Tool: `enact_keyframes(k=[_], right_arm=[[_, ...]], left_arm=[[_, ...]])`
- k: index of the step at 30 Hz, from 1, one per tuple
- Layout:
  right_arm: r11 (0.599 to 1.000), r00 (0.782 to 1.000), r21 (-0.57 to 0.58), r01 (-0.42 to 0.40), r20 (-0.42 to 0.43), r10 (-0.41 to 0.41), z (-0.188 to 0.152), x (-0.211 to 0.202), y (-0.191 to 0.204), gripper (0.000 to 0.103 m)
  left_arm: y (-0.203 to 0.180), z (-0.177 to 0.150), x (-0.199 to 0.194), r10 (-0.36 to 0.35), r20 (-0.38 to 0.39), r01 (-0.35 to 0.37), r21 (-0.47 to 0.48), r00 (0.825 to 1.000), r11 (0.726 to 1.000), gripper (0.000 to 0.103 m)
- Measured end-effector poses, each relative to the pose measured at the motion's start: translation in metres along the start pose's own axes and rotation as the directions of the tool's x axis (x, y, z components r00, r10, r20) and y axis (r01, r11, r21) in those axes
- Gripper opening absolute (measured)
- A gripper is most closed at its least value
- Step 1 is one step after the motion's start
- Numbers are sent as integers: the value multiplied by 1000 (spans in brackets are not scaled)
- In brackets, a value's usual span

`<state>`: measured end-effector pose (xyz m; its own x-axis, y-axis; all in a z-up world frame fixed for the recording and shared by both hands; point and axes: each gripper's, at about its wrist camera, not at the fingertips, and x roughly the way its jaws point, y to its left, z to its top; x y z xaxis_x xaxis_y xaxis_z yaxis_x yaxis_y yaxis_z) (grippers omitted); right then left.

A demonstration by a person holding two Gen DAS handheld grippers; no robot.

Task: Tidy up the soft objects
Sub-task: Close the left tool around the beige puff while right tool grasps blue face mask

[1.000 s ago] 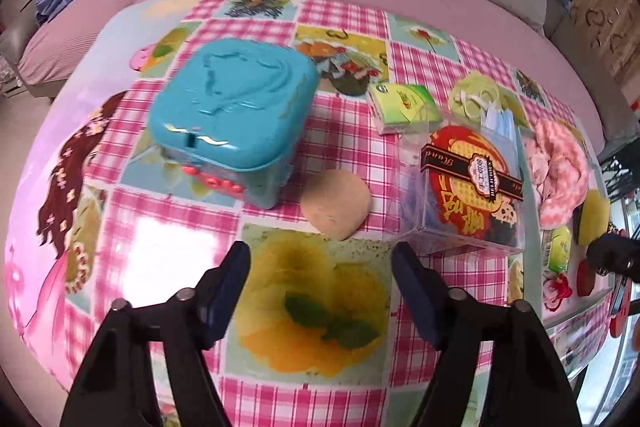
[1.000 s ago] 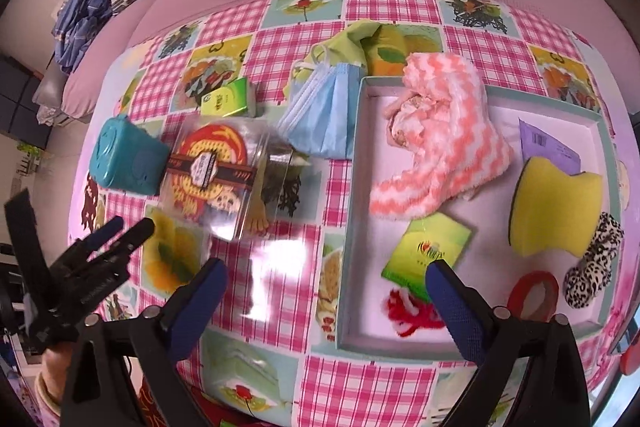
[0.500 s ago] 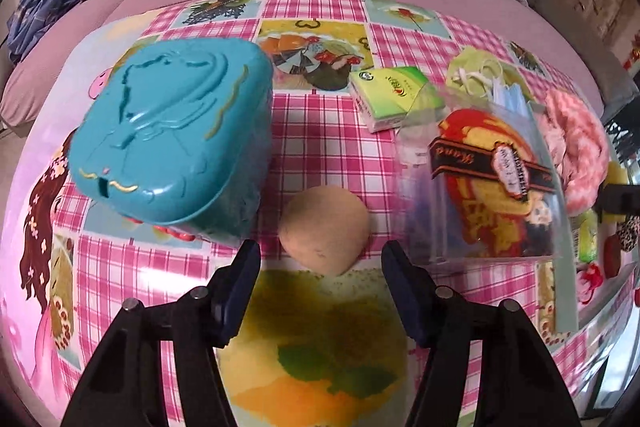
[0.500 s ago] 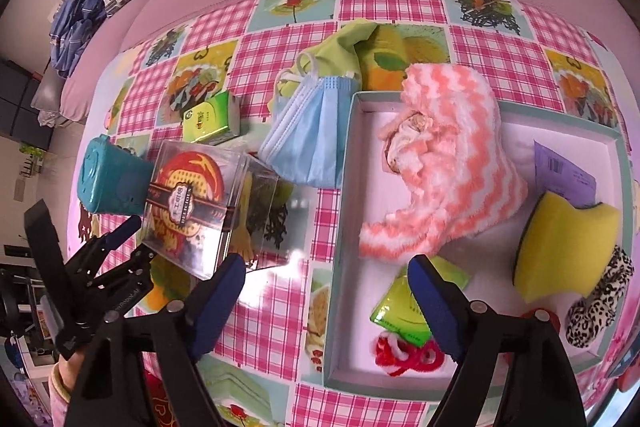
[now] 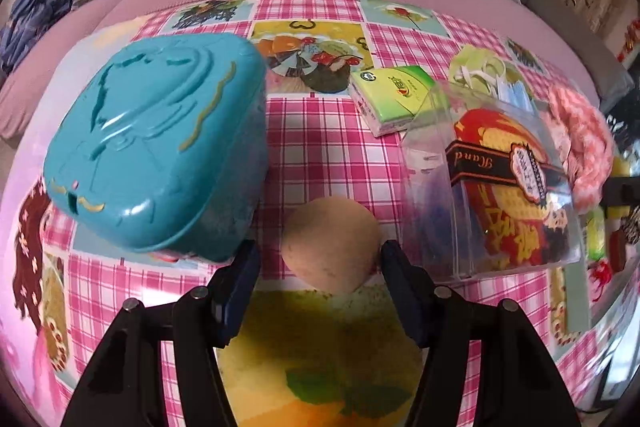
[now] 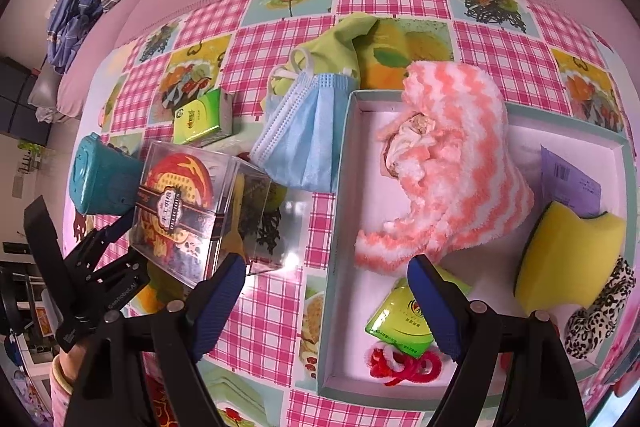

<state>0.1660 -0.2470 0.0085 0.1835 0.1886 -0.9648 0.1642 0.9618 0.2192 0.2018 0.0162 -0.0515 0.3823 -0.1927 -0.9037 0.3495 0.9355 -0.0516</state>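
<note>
A tan round puff (image 5: pixel 330 247) lies on the checked tablecloth between the teal box and the clear box. My left gripper (image 5: pixel 320 263) points down over it with the puff between its jaws. The right pad (image 5: pixel 394 267) touches the puff; a small gap shows at the left pad (image 5: pixel 246 267). My right gripper (image 6: pixel 324 279) hangs open and holds nothing above the near left wall of the tray (image 6: pixel 340 187). In the tray lie a pink-and-white fluffy cloth (image 6: pixel 452 163), a yellow sponge (image 6: pixel 568 259), a leopard scrunchie (image 6: pixel 600 315), a green tissue pack (image 6: pixel 400 323) and a red hair tie (image 6: pixel 400 367).
A teal lidded box (image 5: pixel 156 155) stands close on the left of the puff, a clear gift box (image 5: pixel 492 195) close on its right. A blue face mask (image 6: pixel 304 131), a green cloth (image 6: pixel 336 51) and a second tissue pack (image 6: pixel 200 115) lie behind. A pink sofa borders the table.
My left gripper came down and forward until the puff sat between its jaws, and the jaws narrowed. My right gripper's jaws narrowed a little and it drew nearer the tray's left wall.
</note>
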Motion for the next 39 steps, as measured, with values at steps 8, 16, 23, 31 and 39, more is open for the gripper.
enact_keyframes(k=[8,16,23,31,39], right_arm=[[999,1000,-35,7,12,-7,23,-10,14,83],[1000,1000,17,-10,21,9,54,3,18,68],[999,1000,51,-12,-3,13,69,27,18,56],[999,998,38,39,-41,-38,79,49,23,46],[995,994,18,94,-62,-93,85,65,25,38]], left_arm=[[-1,3,3,-1,2,1,24,1000,1000,63],[-1,5,2,-26,17,25,30,1000,999,54],[-1,5,2,-43,20,42,50,999,998,52],[3,4,1,-58,18,57,39,998,998,51],[5,4,-1,-60,15,59,32,998,998,51]])
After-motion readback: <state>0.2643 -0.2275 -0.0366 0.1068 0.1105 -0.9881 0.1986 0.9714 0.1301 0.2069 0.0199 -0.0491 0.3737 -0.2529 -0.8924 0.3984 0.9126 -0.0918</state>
